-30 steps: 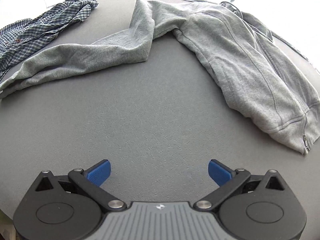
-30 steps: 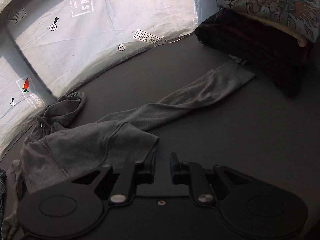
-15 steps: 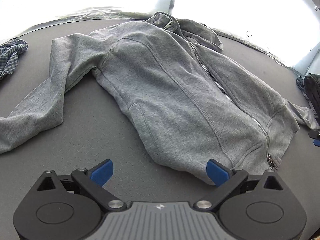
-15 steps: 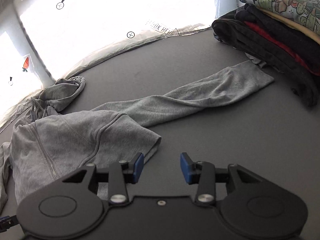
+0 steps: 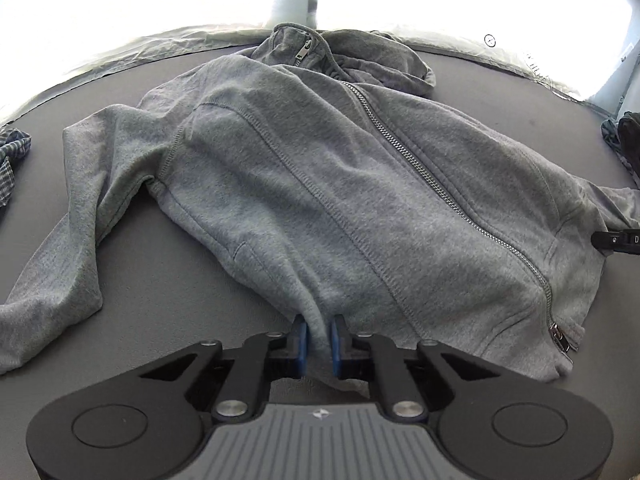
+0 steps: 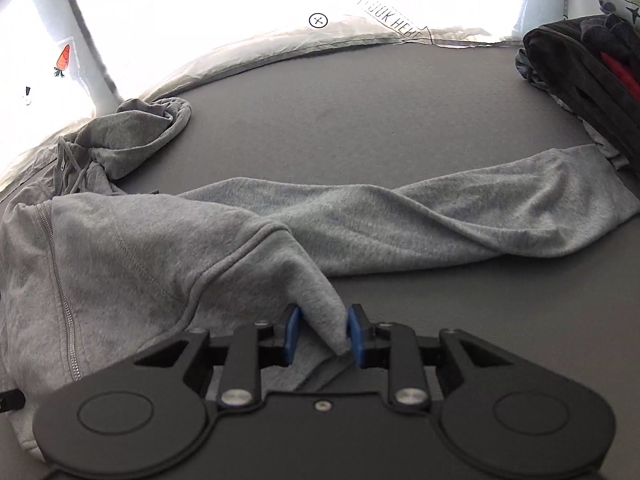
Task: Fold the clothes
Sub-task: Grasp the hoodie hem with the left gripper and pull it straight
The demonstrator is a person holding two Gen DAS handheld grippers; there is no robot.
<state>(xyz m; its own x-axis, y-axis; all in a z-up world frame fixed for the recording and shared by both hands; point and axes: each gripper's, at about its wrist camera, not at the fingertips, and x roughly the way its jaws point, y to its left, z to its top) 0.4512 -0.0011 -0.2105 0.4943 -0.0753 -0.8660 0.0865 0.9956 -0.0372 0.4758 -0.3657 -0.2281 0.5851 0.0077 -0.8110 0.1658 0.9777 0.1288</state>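
A grey zip hoodie (image 5: 320,184) lies front-up on the dark grey table (image 5: 160,300), hood (image 5: 360,56) at the far side. My left gripper (image 5: 319,344) is shut on the bottom hem, left of the zipper (image 5: 440,192), with a fold of cloth pinched between the blue pads. In the right wrist view my right gripper (image 6: 325,336) holds the hoodie (image 6: 140,264) by its other bottom corner, which rises in a peak between the pads. One sleeve (image 6: 460,224) stretches right, and the other sleeve (image 5: 80,216) trails left.
A plaid shirt (image 5: 12,156) lies at the table's left edge. A stack of folded dark clothes (image 6: 580,80) stands at the far right, touching the sleeve's cuff. A white sheet (image 6: 280,40) hangs behind the table's far edge. The right gripper's tip (image 5: 616,242) shows at the right of the left wrist view.
Both grippers moved in onto the hoodie's bottom edge and went from open to shut on it. The cloth now bunches up between each pair of pads.
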